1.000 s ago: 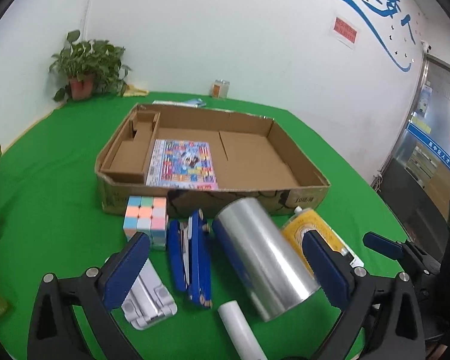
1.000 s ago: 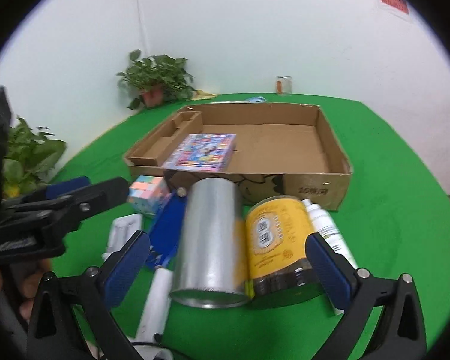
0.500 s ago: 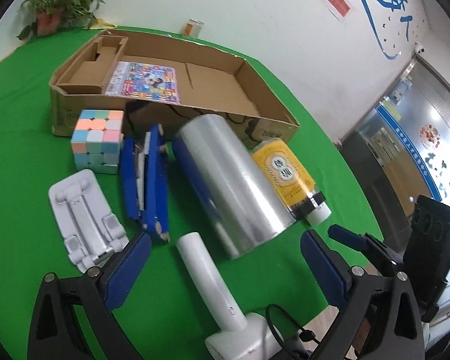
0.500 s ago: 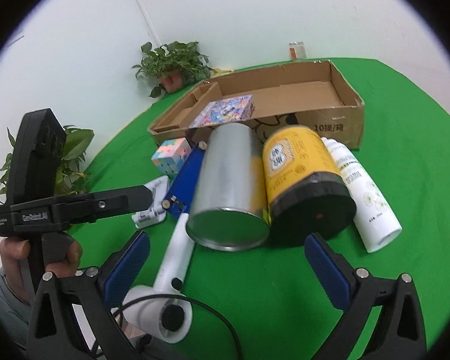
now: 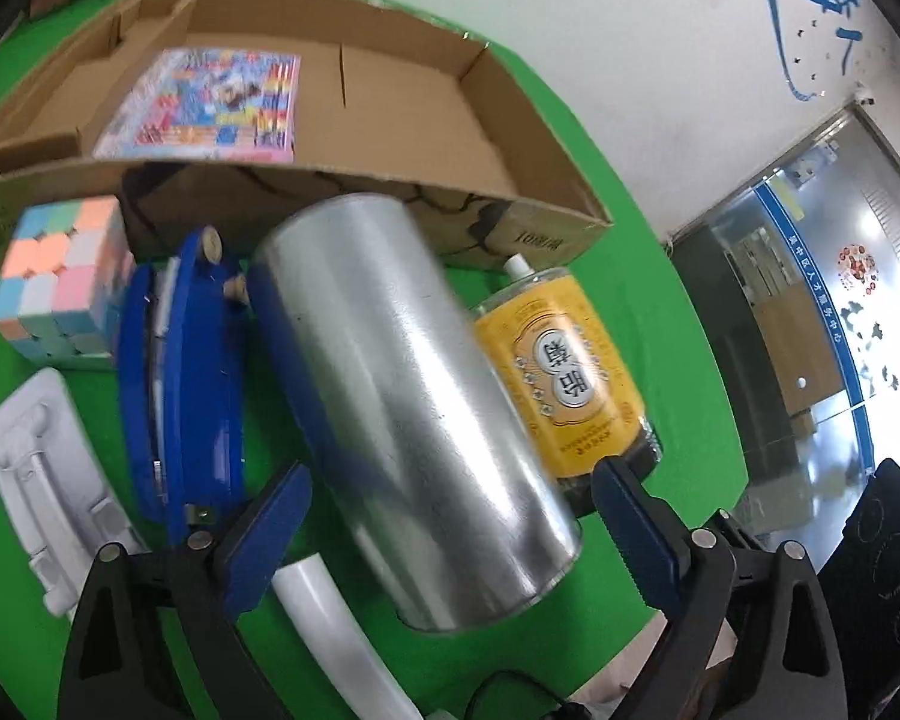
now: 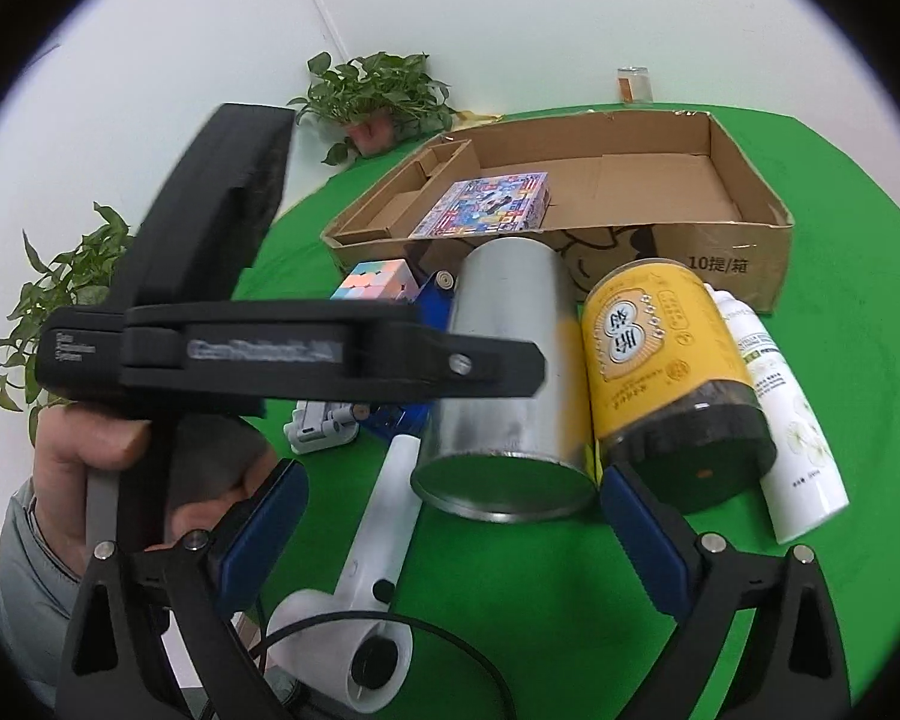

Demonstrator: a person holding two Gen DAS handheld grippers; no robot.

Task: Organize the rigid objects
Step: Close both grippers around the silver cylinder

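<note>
A silver can (image 5: pixel 414 396) lies on its side on the green table, beside a yellow-labelled jar (image 5: pixel 564 378) and a blue folding tool (image 5: pixel 180 384). My left gripper (image 5: pixel 450 522) tilts down over the can's near end. Its jaws are closing, with the can's end between them and gaps on both sides. My right gripper (image 6: pixel 450 531) is open just short of the can's (image 6: pixel 510 372) rim. The jar (image 6: pixel 660 360) and a white bottle (image 6: pixel 792 438) lie to its right. A person's hand (image 6: pixel 90 444) holds the left gripper's black body (image 6: pixel 270 354), which crosses the right wrist view.
A shallow cardboard box (image 5: pixel 540 138) behind the objects holds a colourful flat box (image 5: pixel 210 102). A pastel cube (image 5: pixel 60 282), a white stand (image 5: pixel 48 492) and a white corded device (image 6: pixel 378 540) lie left and in front. Potted plants (image 6: pixel 378 96) stand at the back.
My left gripper came down and tipped toward the silver can, whose end now lies between its fingers. In the right wrist view its body swung in front of the can.
</note>
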